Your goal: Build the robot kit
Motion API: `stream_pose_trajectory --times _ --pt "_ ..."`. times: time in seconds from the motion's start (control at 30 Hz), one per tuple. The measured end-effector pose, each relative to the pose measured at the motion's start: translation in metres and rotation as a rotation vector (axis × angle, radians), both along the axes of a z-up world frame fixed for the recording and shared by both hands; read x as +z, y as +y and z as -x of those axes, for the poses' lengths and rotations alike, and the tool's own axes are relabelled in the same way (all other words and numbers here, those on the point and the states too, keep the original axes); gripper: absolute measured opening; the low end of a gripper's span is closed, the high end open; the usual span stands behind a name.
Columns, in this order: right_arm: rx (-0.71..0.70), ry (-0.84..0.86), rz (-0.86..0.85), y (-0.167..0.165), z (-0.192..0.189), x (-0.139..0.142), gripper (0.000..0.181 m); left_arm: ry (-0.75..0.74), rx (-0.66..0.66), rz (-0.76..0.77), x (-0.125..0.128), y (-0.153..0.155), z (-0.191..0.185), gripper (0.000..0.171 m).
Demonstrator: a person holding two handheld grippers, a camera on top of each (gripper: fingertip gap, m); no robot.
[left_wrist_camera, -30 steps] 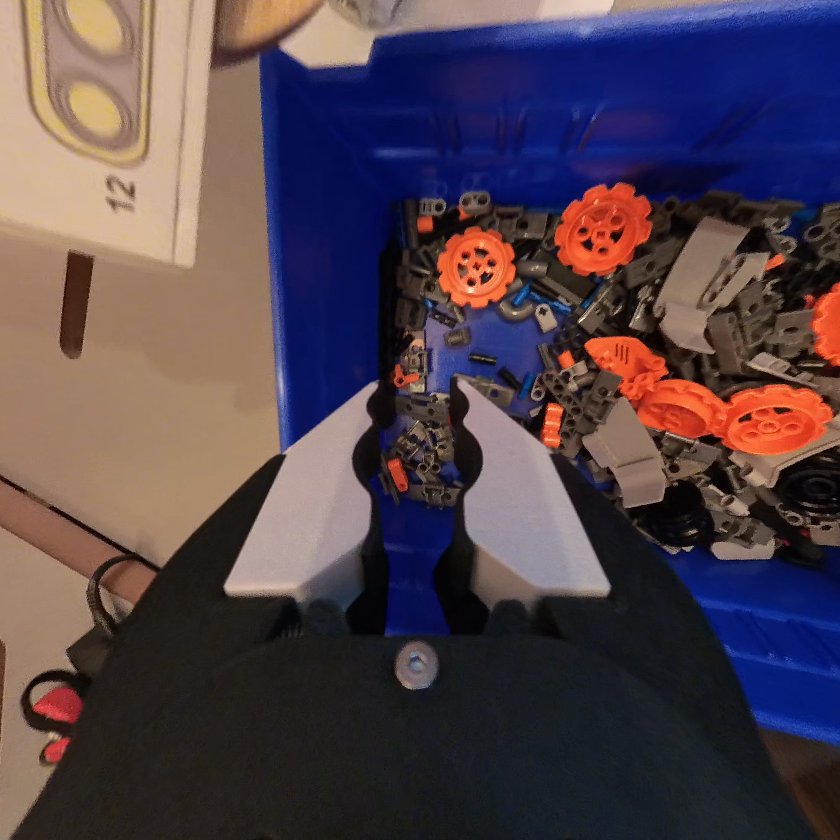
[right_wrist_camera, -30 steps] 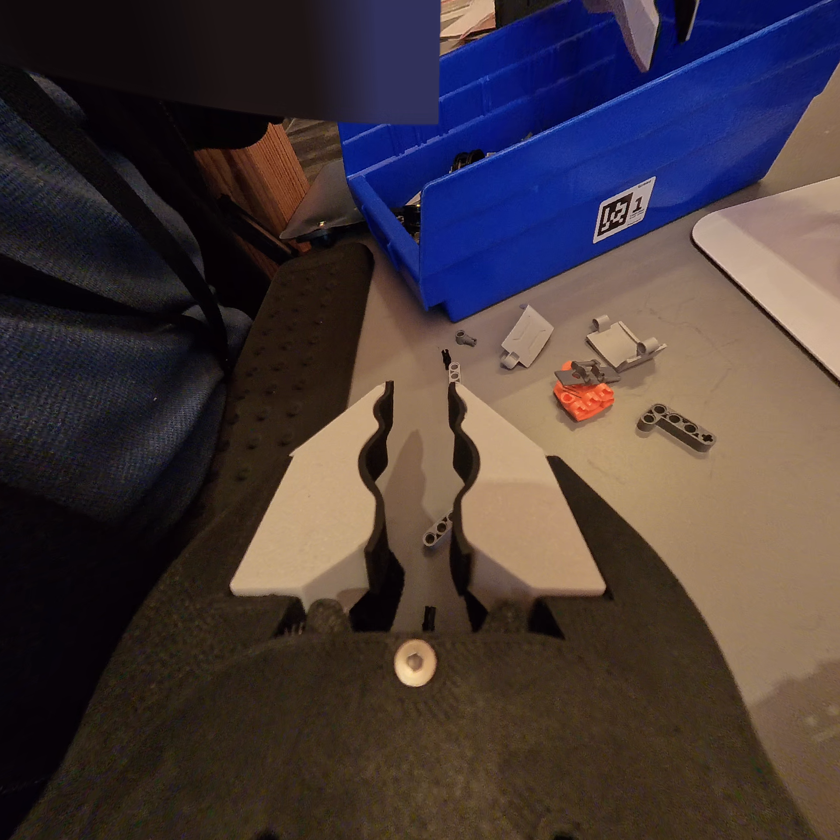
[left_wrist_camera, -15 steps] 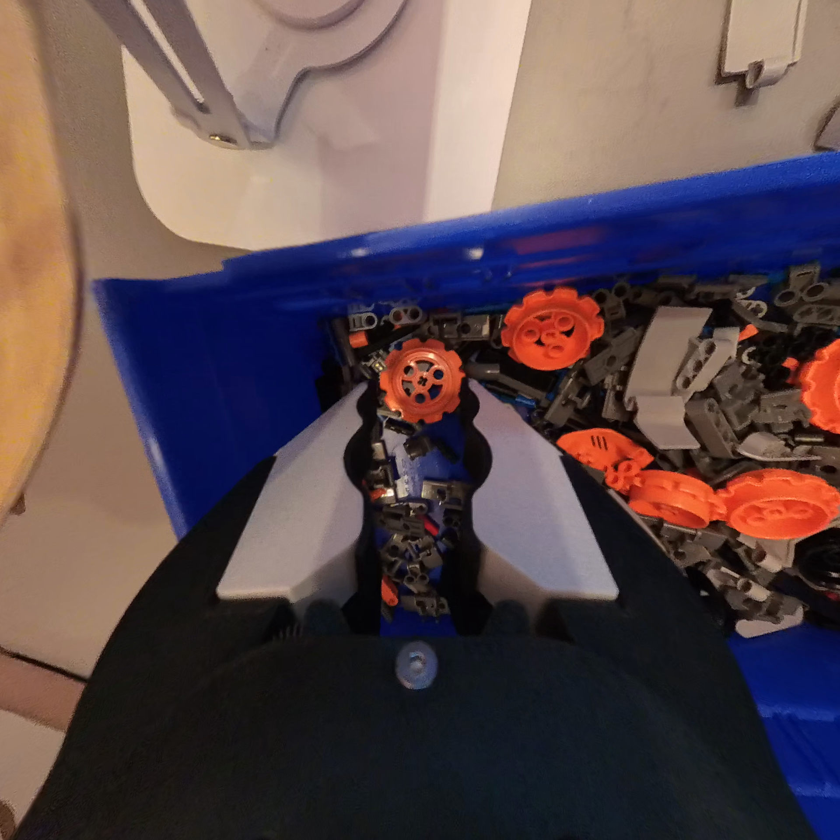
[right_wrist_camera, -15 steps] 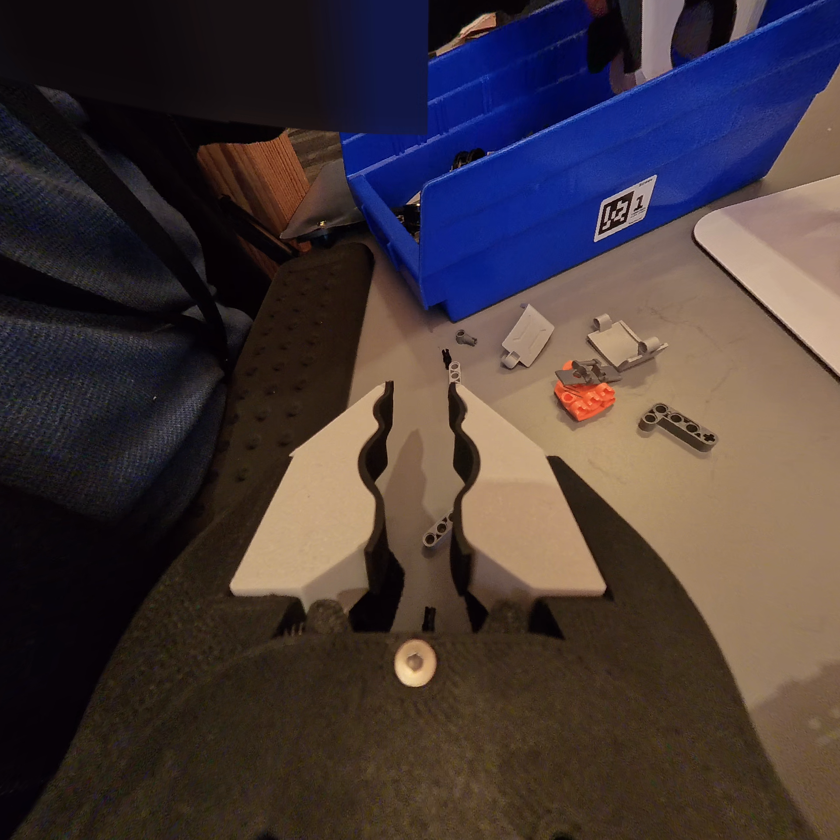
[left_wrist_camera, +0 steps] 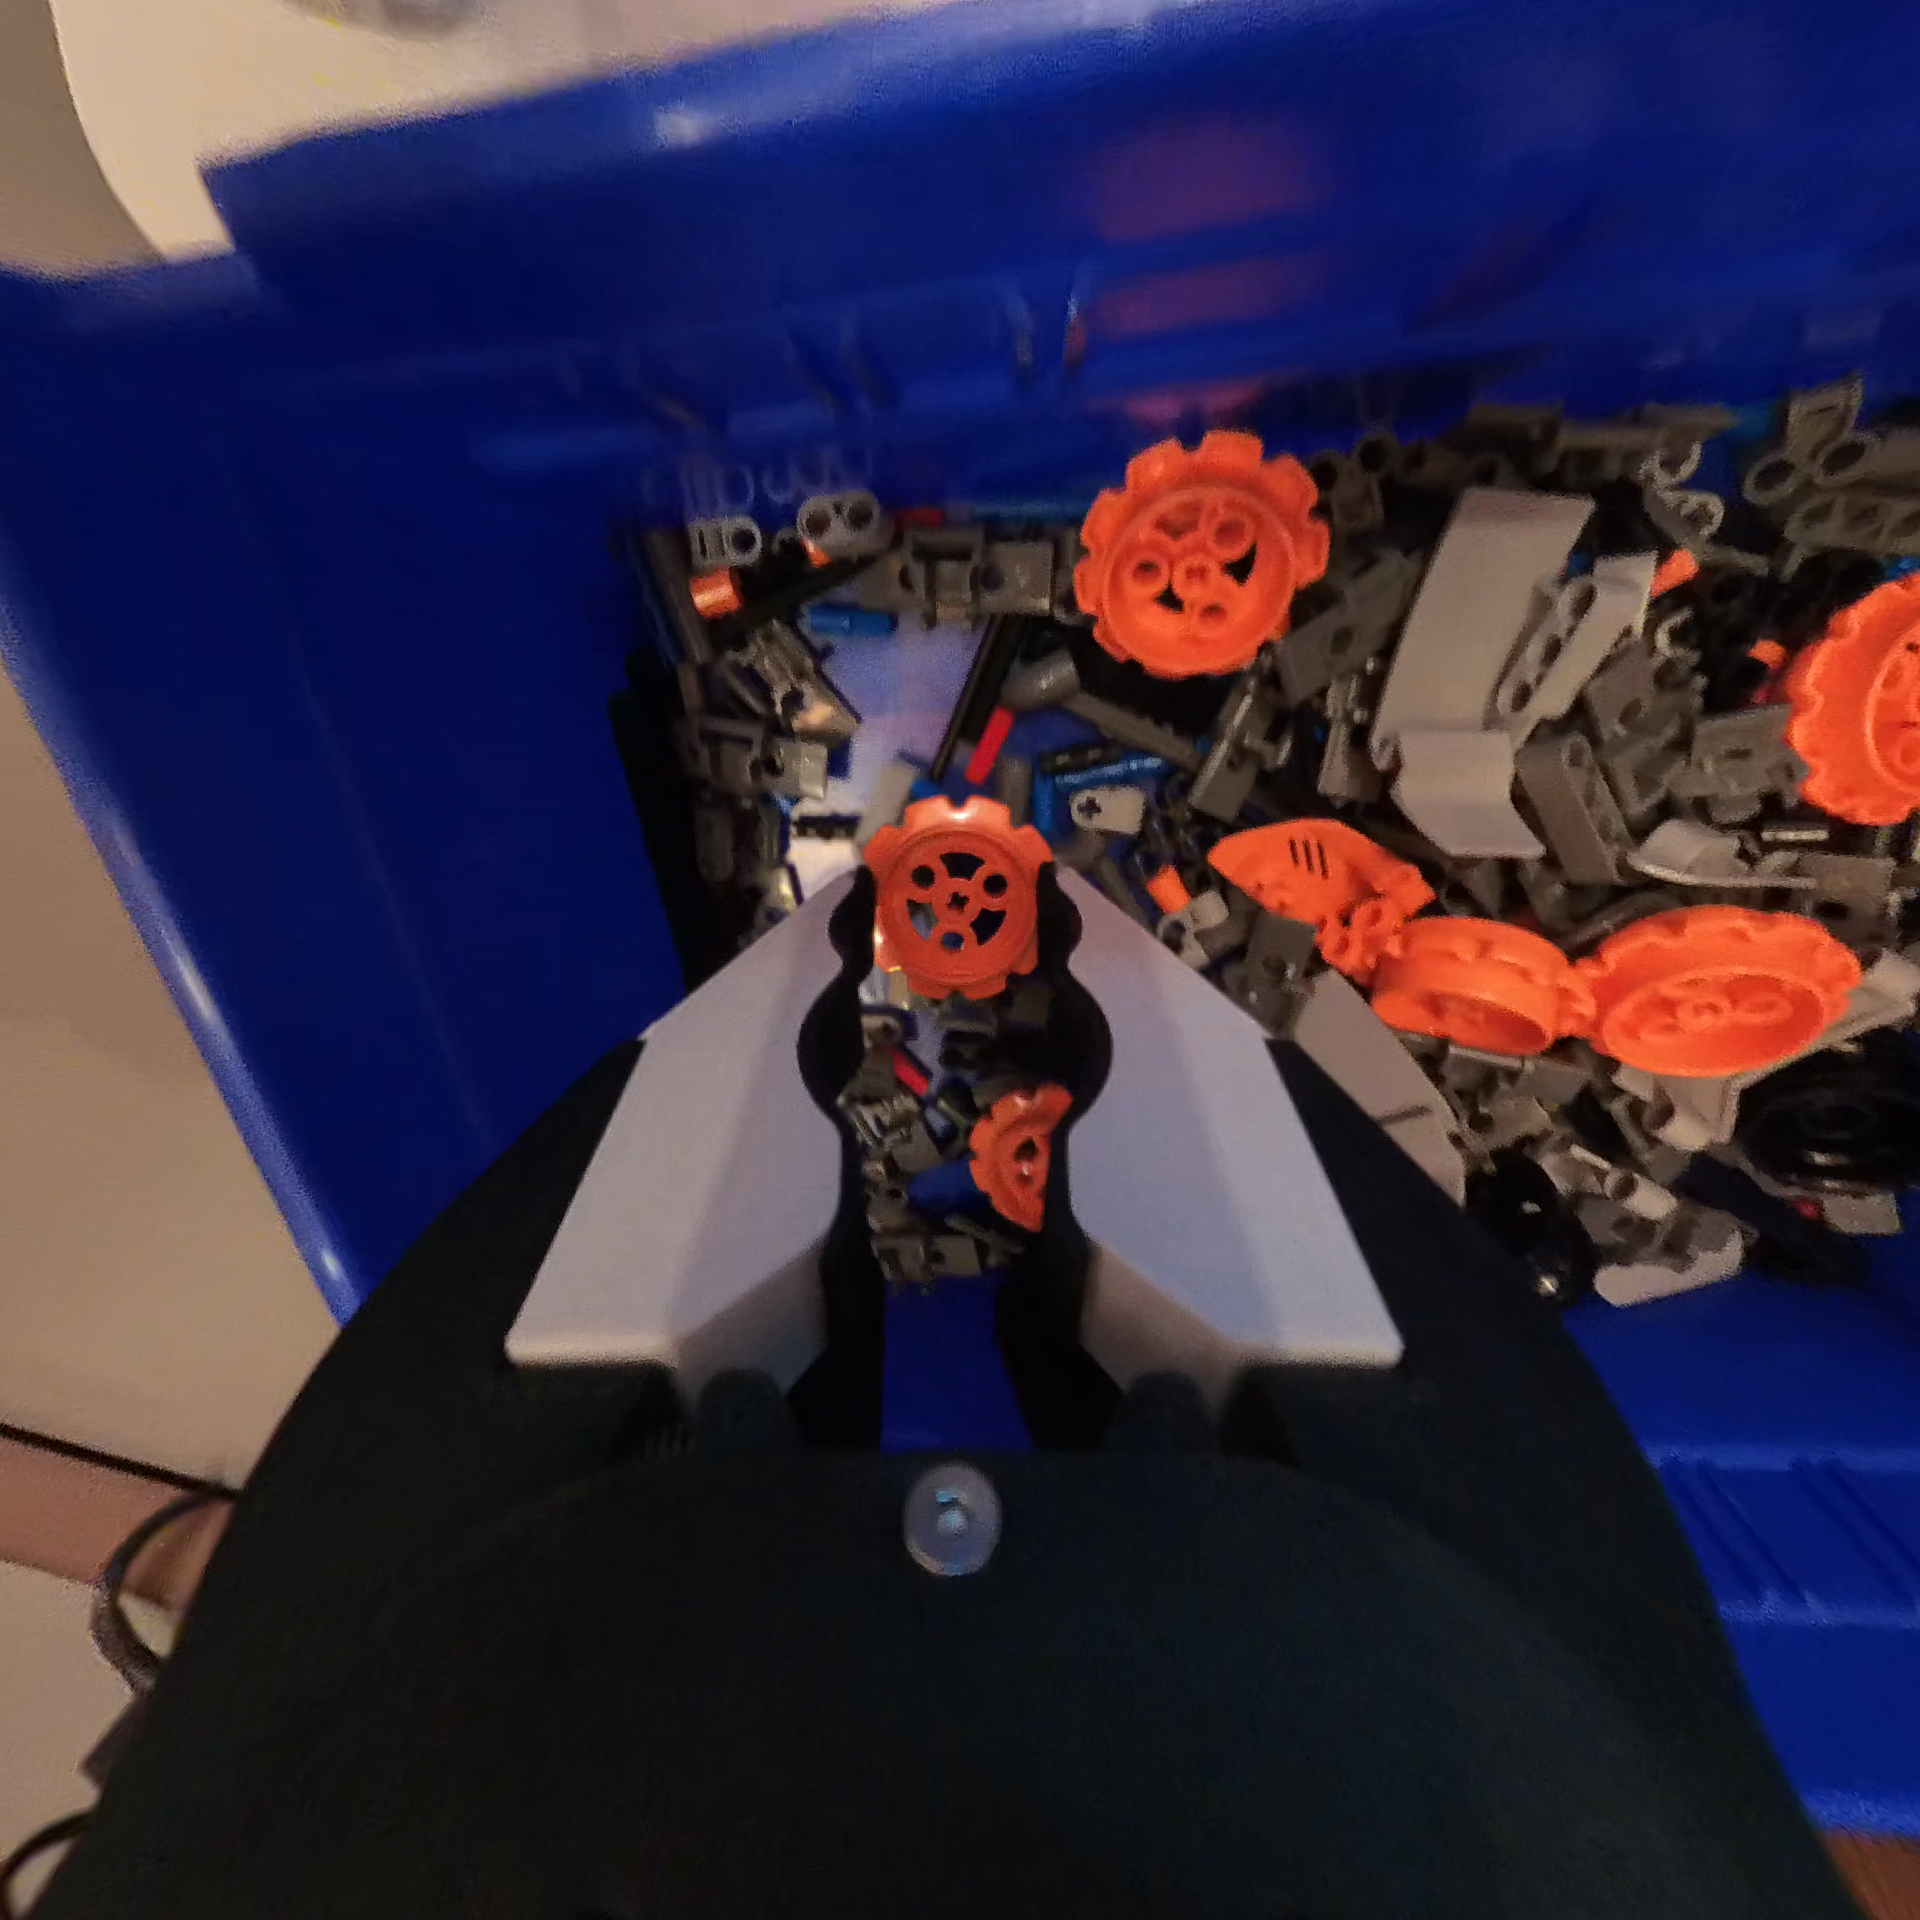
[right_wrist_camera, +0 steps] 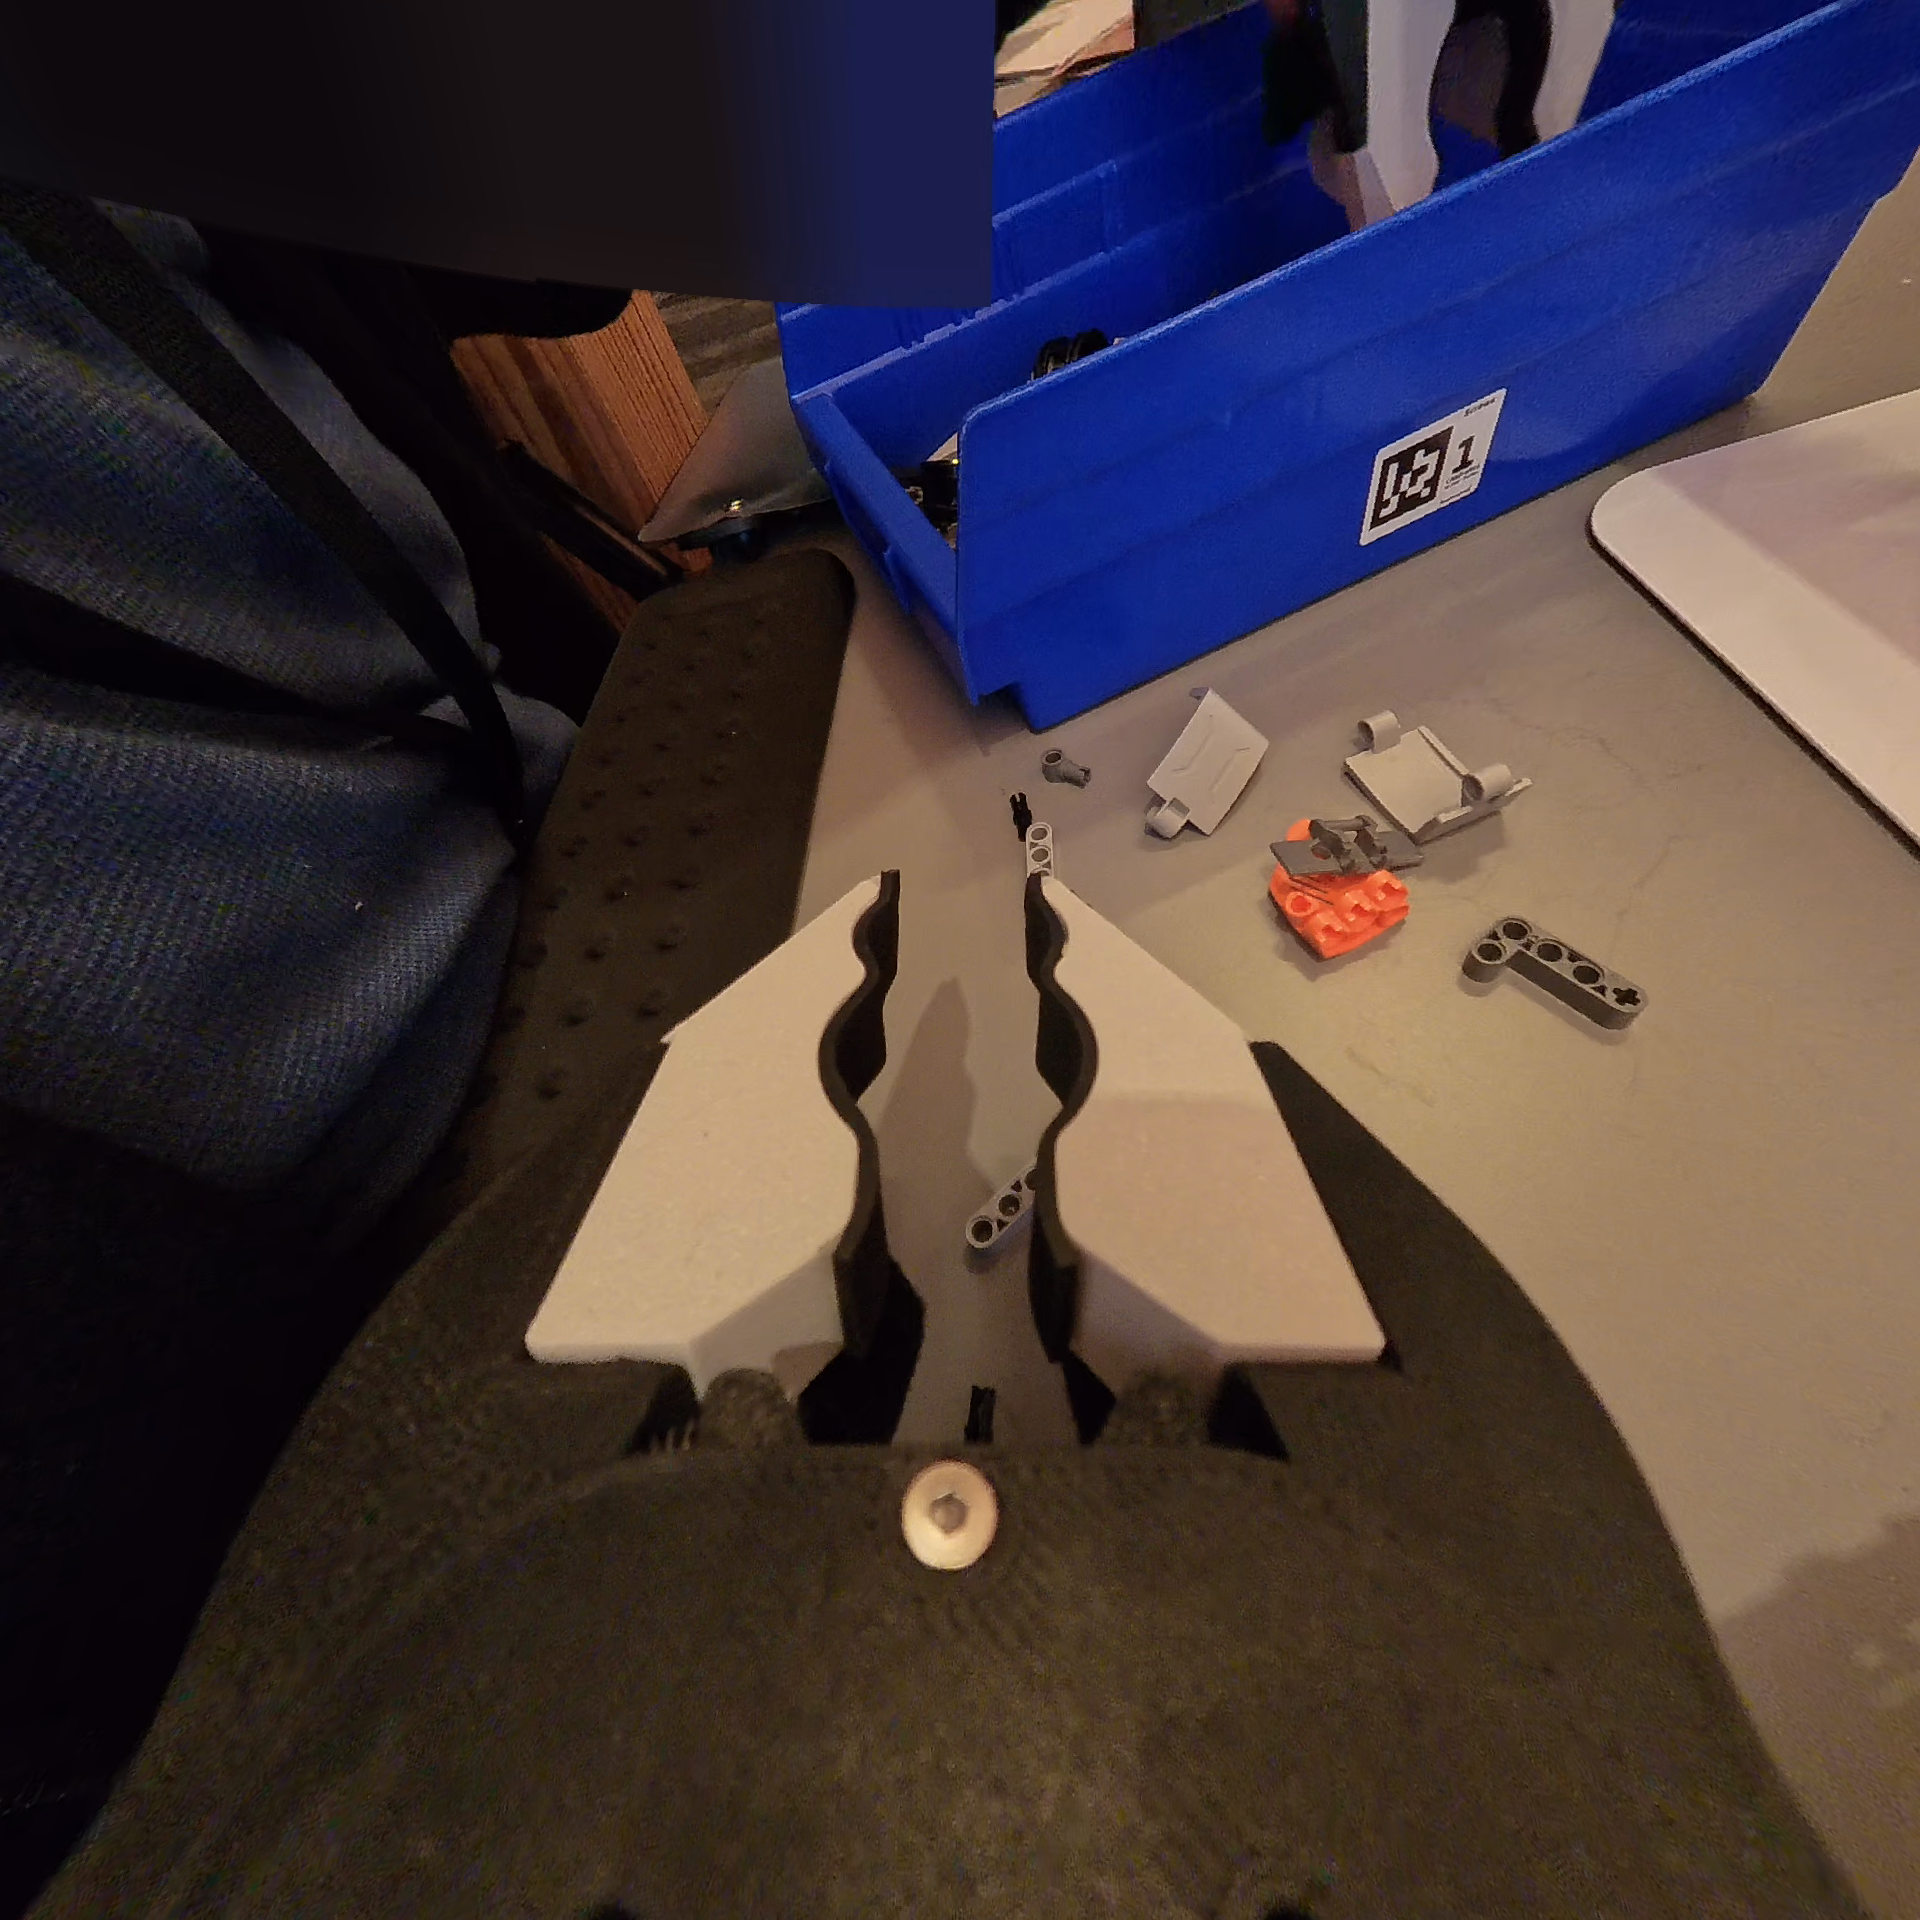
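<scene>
Left wrist view shows the left gripper (left_wrist_camera: 954, 914) clamped on a small orange toothed plastic wheel (left_wrist_camera: 954, 899) at frame centre, lifted above the blue plastic bin (left_wrist_camera: 416, 623) of parts — the right gripper (right_wrist_camera: 961, 883), jaws apart and empty, hangs over the grey tabletop (right_wrist_camera: 1558, 1195).

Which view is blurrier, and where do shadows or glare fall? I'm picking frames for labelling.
Left wrist view: softer, the blue bin wall smeared, a pale glare patch on its floor, yet the orange wheel in the left gripper stays readable. Right wrist view: sharp, dim warm light, the right gripper casting a shadow on the grey table.
</scene>
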State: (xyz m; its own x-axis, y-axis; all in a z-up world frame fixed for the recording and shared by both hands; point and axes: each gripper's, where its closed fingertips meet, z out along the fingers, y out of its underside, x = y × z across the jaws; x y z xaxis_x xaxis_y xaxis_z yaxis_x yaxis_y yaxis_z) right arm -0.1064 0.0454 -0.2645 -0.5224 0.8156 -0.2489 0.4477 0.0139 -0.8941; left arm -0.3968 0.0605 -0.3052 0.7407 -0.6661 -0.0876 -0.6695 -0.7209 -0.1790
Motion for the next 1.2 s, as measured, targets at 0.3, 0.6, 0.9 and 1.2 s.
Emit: stream_pose_trajectory --times 0.3,0.6,0.9,1.2 --pt "0.0 -0.004 -0.004 0.0 0.0 -0.001 0.021 0.027 0.067 -0.01 0.01 -0.01 0.018 0.041" --pt "-0.002 -0.002 -0.002 0.0 0.0 -0.001 0.022 0.128 0.022 -0.055 -0.011 0.036 0.015 0.041" --pt "-0.001 -0.002 0.002 0.0 0.0 -0.001 0.022 0.154 0.033 -0.048 -0.021 0.028 0.022 0.015" --pt "-0.001 -0.005 0.001 0.0 0.0 -0.001 0.022 0.097 0.025 -0.006 -0.016 -0.002 0.018 0.019"
